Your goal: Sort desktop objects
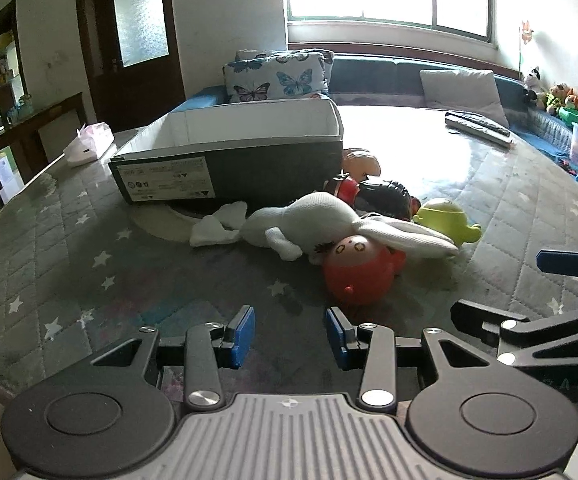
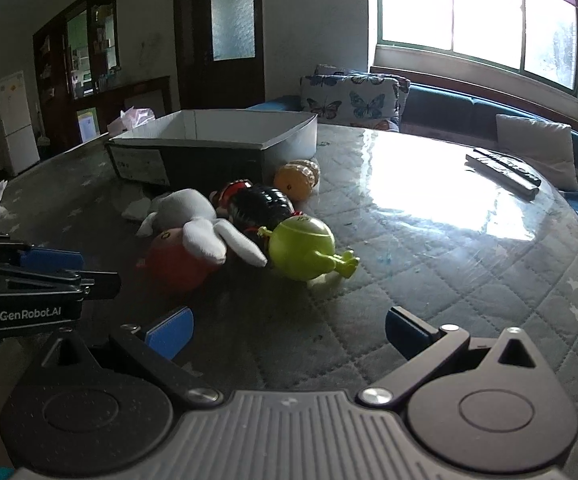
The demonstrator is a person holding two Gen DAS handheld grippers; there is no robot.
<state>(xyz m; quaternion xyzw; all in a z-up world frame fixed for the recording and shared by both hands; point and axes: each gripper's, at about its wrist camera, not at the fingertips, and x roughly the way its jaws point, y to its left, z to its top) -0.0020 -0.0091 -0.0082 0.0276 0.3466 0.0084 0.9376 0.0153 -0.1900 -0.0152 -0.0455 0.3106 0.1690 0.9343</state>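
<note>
Table point(image 1: 89, 264): grey quilted cover with pale stars under a glossy sheet; bears everything below.
Box point(image 1: 233, 168): open, dark-sided, white inside, appears empty; stands behind the toys and is the likely place to sort them.
Toy heap: lies just in front of the box, pieces touching and overlapping.
White rabbit point(image 1: 309, 220): soft, limp, draped over the red toy; best lifted first, pinched at the body, not an ear.
Black toy point(image 2: 263, 204): glossy, wedged behind the rabbit.
Red toy point(image 1: 359, 276): round, smooth, liable to roll.
Green toy point(image 2: 303, 246): round with small limbs, free at the heap's edge.
Orange toy point(image 2: 297, 178): beside the box corner.
Left gripper point(image 1: 290, 336): moderately open, holding nothing, near the red toy.
Right gripper point(image 2: 289, 332): wide, holding nothing, short of the green toy.
</note>
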